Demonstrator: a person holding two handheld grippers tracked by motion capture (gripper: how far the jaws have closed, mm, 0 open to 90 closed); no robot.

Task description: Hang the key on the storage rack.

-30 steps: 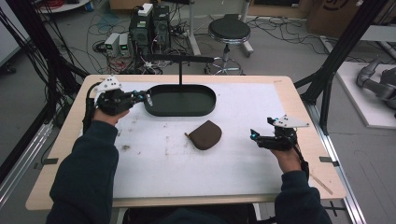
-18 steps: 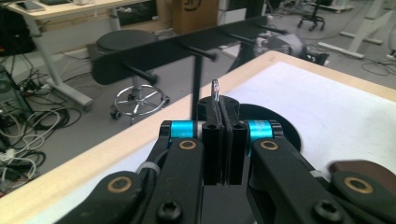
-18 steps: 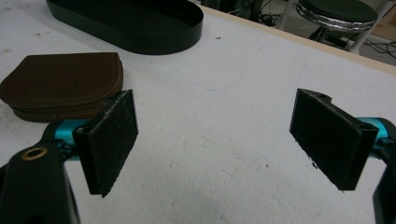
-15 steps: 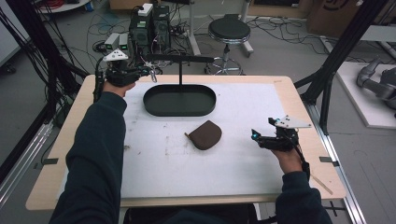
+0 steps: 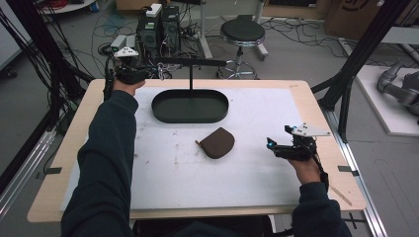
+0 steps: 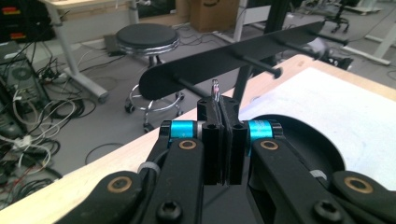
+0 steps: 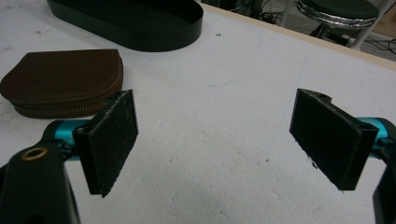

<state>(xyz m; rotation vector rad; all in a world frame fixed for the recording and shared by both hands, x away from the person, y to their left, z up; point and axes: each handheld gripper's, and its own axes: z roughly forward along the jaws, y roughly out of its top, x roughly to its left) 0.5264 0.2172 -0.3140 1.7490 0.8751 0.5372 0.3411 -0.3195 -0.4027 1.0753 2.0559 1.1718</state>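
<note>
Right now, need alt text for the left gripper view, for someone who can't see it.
The left tool has its black jaws shut on a small thin metal piece whose tip pokes up between the pads. Just beyond it runs the black crossbar of a stand with pegs sticking out, above the black oval tray on the white-topped table.

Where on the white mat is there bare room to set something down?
Free: the white mat between the brown zip pouch and the near edge, and the stretch right of the black oval tray toward the open right gripper. Crowded: the far-left corner, by the left gripper.
</note>
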